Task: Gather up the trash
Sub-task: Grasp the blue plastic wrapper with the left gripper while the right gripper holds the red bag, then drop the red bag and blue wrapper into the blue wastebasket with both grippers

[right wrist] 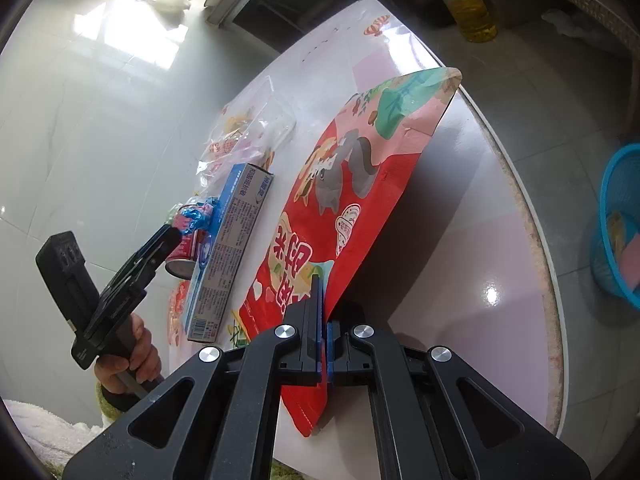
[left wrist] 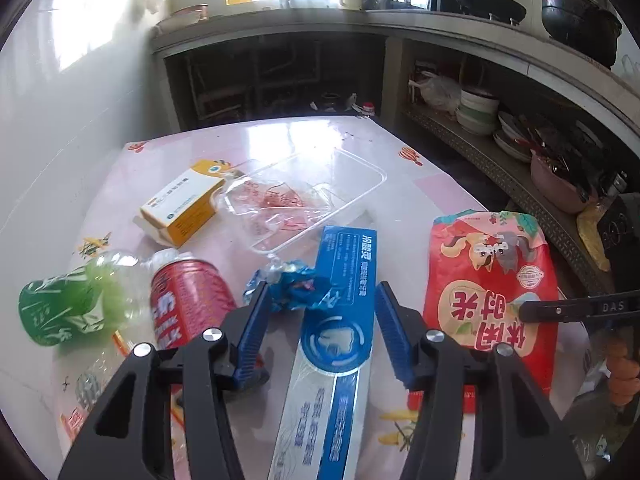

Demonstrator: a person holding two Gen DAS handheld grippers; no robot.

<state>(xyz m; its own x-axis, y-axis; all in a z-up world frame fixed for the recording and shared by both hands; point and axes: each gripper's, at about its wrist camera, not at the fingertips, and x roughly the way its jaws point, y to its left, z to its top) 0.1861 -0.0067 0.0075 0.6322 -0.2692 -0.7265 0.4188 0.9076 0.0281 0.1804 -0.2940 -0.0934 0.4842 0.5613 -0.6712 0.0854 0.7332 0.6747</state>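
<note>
My left gripper (left wrist: 322,288) is open over a long blue toothpaste box (left wrist: 340,320) that lies between its jaws on the pink table (left wrist: 280,140); the pads do not press on it. A crumpled blue wrapper (left wrist: 296,288) sits by the left fingertip. My right gripper (right wrist: 322,280) is shut on the near edge of a red snack bag (right wrist: 360,184), which is tilted up and casts a shadow on the table. The bag (left wrist: 488,280) and the right gripper's fingers (left wrist: 560,308) also show at the right of the left wrist view.
A red can (left wrist: 188,300), a green bottle (left wrist: 72,304), an orange-and-white carton (left wrist: 184,208) and a clear plastic tray (left wrist: 320,184) lie on the table. A blue basket (right wrist: 624,224) stands on the floor past the table's right edge. Shelves with dishes (left wrist: 480,112) line the back.
</note>
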